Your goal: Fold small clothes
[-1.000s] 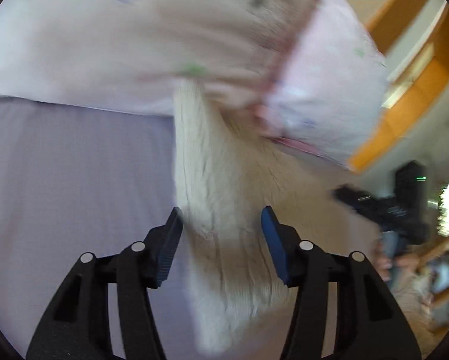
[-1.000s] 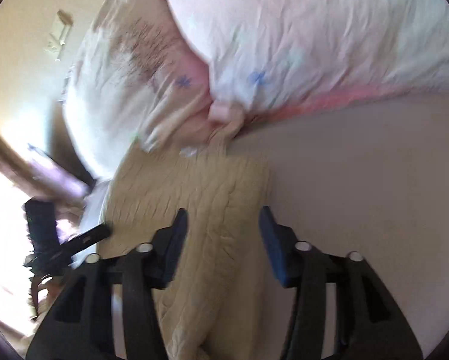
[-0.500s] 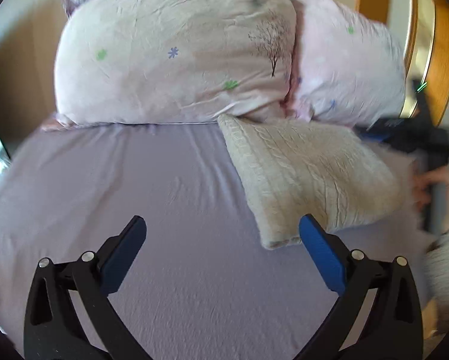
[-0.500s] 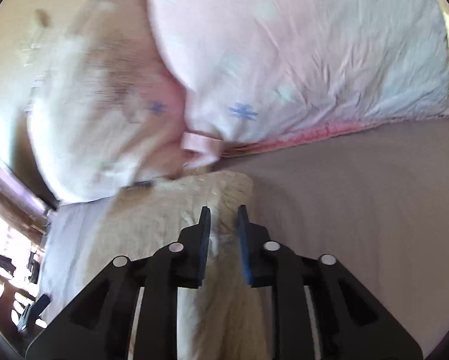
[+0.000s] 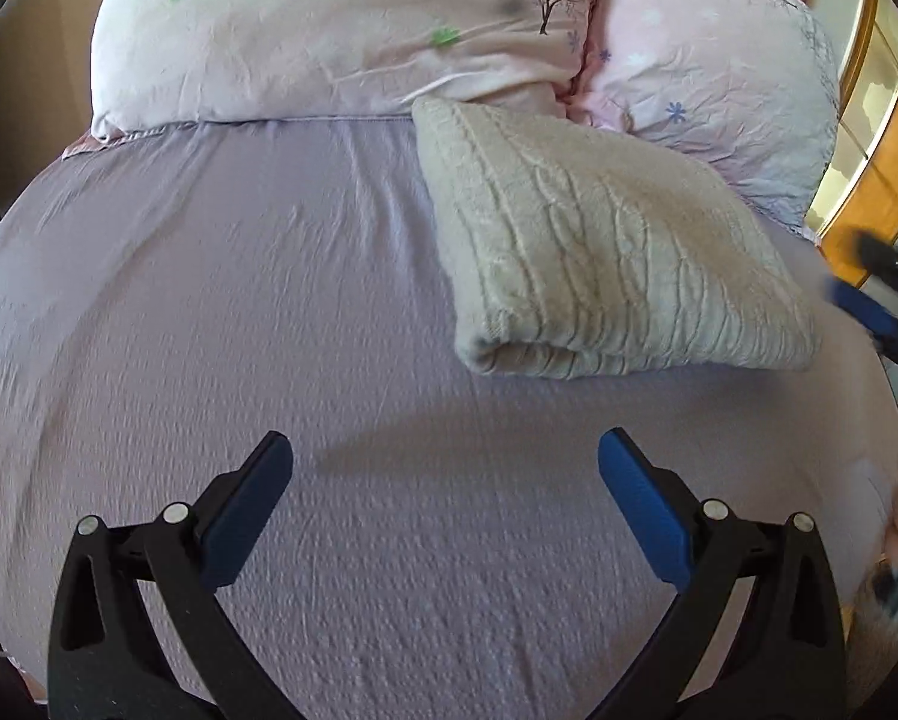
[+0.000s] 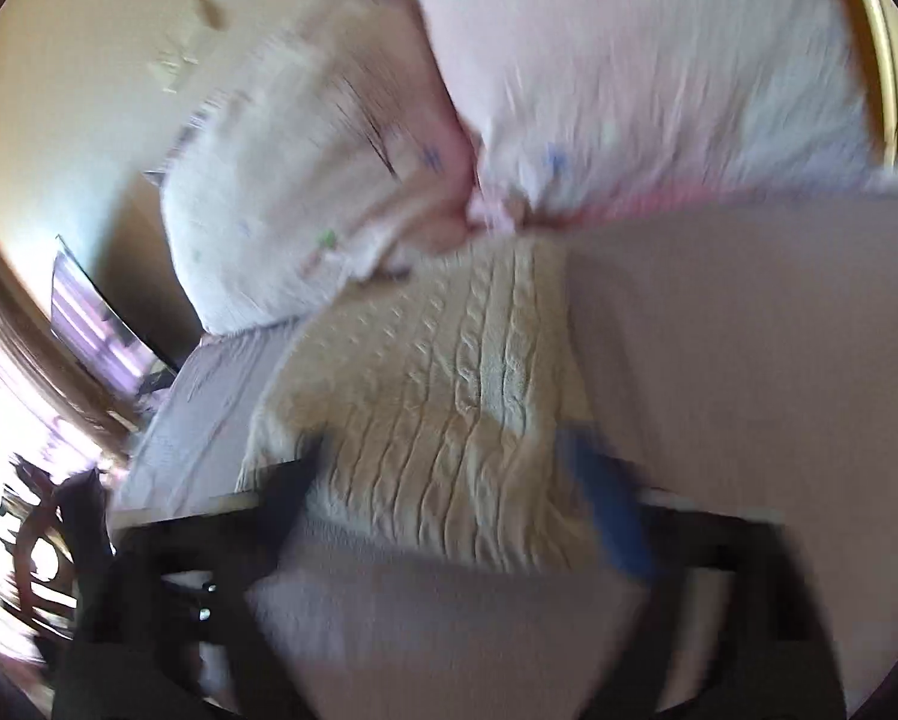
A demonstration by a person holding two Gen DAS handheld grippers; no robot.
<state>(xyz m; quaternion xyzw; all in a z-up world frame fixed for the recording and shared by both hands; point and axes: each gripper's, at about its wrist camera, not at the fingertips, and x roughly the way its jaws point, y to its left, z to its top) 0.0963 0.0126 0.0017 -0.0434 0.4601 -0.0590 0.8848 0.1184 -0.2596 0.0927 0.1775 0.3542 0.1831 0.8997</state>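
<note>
A cream cable-knit garment (image 5: 605, 252) lies folded into a thick rectangle on the lilac bedsheet (image 5: 269, 300), its far corner tucked against the pillows. My left gripper (image 5: 446, 480) is open and empty, low over the sheet, well short of the garment. The garment also shows in the right wrist view (image 6: 437, 408). My right gripper (image 6: 449, 480) is open there, blurred by motion, its fingers spread to either side of the garment's near edge. In the left wrist view the right gripper (image 5: 875, 306) shows at the right edge, beside the garment.
Two pale pink printed pillows (image 5: 353, 30) (image 5: 725, 72) lie along the head of the bed. A wooden frame (image 5: 869, 204) stands at the far right. A dark flat screen (image 6: 95, 312) and a bright window are at the left in the right wrist view.
My left gripper let go of the garment, opened wide and drew back. My right gripper shut on the garment's edge, then opened and is pulling away. The garment now lies folded.
</note>
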